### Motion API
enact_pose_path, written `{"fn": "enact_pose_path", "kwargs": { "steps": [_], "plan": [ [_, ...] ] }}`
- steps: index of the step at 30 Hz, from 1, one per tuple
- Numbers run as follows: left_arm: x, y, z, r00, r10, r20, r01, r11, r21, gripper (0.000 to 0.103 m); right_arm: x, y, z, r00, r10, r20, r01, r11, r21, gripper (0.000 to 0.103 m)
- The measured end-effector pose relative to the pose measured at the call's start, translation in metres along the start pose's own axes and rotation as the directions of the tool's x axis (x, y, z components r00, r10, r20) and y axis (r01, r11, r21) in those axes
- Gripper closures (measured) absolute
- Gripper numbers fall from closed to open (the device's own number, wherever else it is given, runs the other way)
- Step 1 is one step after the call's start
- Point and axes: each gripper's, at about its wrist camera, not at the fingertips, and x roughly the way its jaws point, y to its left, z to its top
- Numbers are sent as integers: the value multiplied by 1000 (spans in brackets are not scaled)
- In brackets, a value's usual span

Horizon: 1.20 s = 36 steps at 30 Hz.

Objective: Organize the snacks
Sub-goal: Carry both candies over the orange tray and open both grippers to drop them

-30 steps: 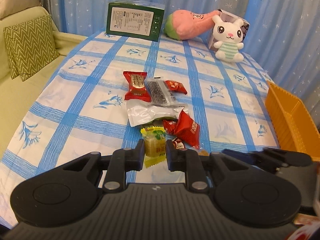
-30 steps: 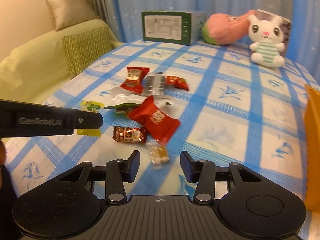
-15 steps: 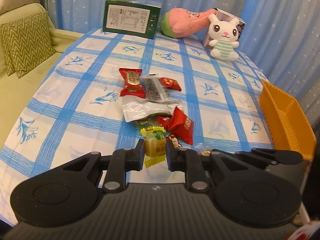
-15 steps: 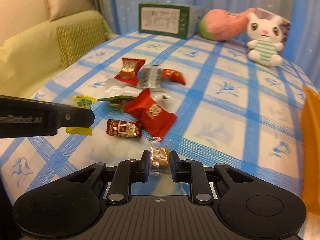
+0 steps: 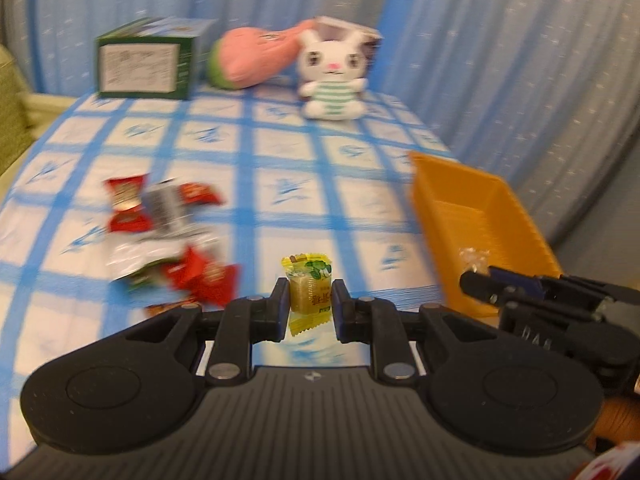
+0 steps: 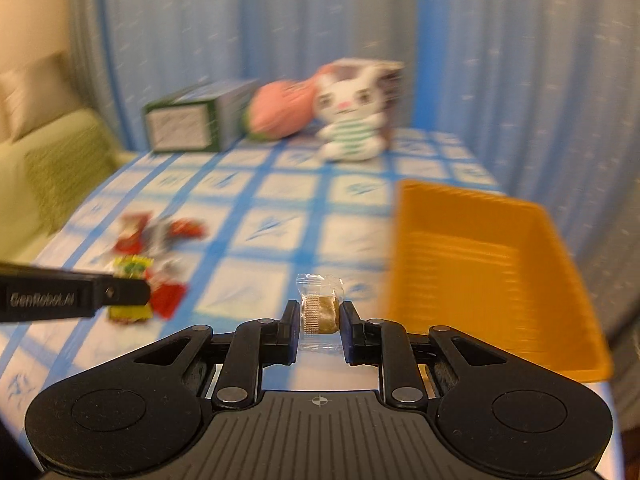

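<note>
My left gripper (image 5: 310,304) is shut on a yellow-wrapped candy (image 5: 308,292) and holds it above the table. My right gripper (image 6: 320,316) is shut on a small clear-wrapped brown candy (image 6: 320,308), lifted just left of the orange tray (image 6: 492,280). In the left wrist view the right gripper (image 5: 474,276) reaches over the near end of the orange tray (image 5: 480,216) with its candy (image 5: 474,258). A pile of red and silver snack packets (image 5: 168,232) lies on the checked tablecloth at the left; it also shows in the right wrist view (image 6: 156,240).
At the table's far end stand a green box (image 5: 148,64), a pink plush (image 5: 256,58) and a white bunny plush (image 5: 334,80). Blue curtains hang behind. A green sofa with a cushion (image 6: 52,176) is at the left.
The right gripper closed on the clear-wrapped candy and lifted it toward the orange tray. Both grippers swung right with their candies; the snack pile now lies to the left.
</note>
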Motion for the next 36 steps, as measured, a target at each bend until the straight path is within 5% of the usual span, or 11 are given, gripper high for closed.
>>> {"fn": "enact_pose_path", "kwargs": {
  "steps": [8, 18, 28, 31, 36],
  "plan": [
    [17, -76, 22, 993, -121, -2, 121, 988, 94, 84, -30, -77, 15, 992, -126, 28, 122, 985, 118, 82],
    [56, -141, 35, 976, -207, -60, 214, 963, 163, 84, -40, -139, 17, 986, -164, 5, 159, 961, 227, 82],
    [90, -151, 34, 966, -236, -109, 250, 958, 144, 84, -28, -165, 18, 988, -154, -20, 154, 948, 279, 82],
    [97, -149, 33, 970, -211, -117, 227, 963, 146, 69, -23, -167, 18, 989, -147, -25, 148, 944, 296, 82],
    [92, -140, 30, 978, -184, -97, 198, 967, 162, 64, -21, -170, 17, 990, -137, -27, 139, 939, 313, 82]
  ]
}}
